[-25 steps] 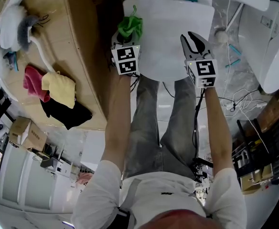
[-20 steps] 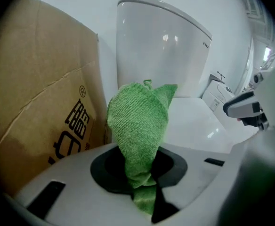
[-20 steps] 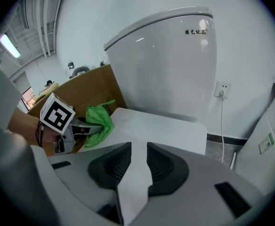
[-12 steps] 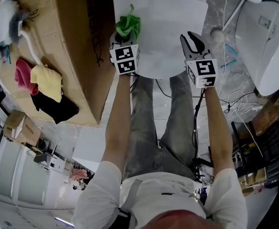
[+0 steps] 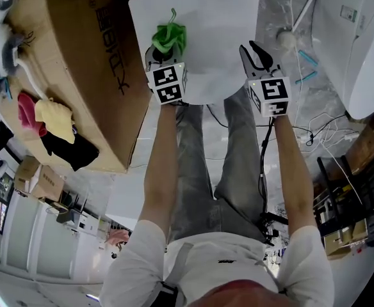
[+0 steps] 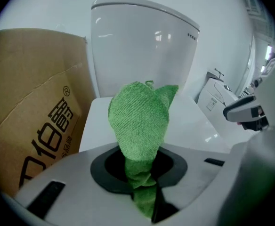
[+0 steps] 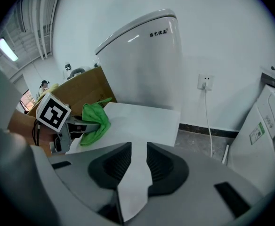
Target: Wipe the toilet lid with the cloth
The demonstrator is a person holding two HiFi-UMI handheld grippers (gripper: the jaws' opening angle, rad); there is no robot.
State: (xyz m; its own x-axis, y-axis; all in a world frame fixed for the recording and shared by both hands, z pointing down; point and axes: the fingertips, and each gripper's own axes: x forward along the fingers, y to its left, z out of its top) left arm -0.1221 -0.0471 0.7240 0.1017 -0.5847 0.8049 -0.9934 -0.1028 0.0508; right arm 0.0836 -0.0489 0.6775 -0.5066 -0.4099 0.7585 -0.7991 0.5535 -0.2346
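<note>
— Where do we have the green cloth (image 6: 140, 121)?

— Bunched in our left gripper (image 6: 142, 194). Its jaws are clamped tight on the cloth's lower end, and the rest stands up before the camera as a crumpled tuft. In the head view the cloth (image 5: 169, 37) sits over the left part of the toilet lid (image 5: 222, 43), near its left edge.

— Is it pressed onto the lid?

— We cannot tell. In the right gripper view the cloth (image 7: 94, 121) droops from the left gripper (image 7: 83, 125) at the left side of the lid (image 7: 147, 119), but the contact itself is not clear.

— And our right gripper (image 7: 133, 161)?

— Its jaws stand apart with nothing between them, and only the white lid shows through the gap. We hold it (image 5: 257, 55) over the lid's right edge, well apart from the cloth.

— What do we see round about?

— The lid is down, and the tank (image 6: 142, 51) rises behind it against a white wall. A printed cardboard box (image 5: 91, 75) stands just beside the toilet on our left. On top of the box lie a pink cloth (image 5: 27, 104), a yellow cloth (image 5: 56, 117) and a black cloth (image 5: 72, 149), each touching the next. On our right we see a wall socket (image 7: 205, 82) with a cord hanging from it, a second white fixture (image 5: 353, 43), and cables (image 5: 315, 133) strewn over the grey floor (image 5: 283, 139).
</note>
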